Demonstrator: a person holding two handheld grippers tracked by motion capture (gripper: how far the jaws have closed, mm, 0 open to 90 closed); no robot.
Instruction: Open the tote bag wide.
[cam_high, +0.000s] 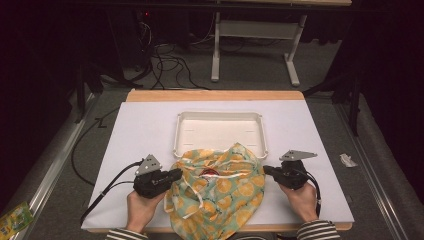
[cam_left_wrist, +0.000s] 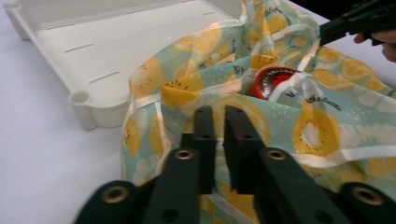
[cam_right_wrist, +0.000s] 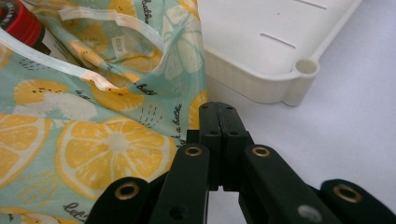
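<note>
left tongs (cam_left_wrist: 218, 122) pinch the lemon-print drawstring bag (cam_high: 220, 192) at lower centre of the frame; right tongs (cam_right_wrist: 219, 117) are closed at its edge, gripping nothing visible. script on the cloth is too small to read; a red lid (cam_left_wrist: 273, 81) peeks out, lettering blurred.

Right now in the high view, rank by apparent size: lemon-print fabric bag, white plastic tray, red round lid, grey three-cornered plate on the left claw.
1. Lemon-print fabric bag, close with the tray
2. White plastic tray, partly covered by the bag, so unsure against it
3. Grey three-cornered plate
4. Red round lid, mostly hidden in the bag
</note>
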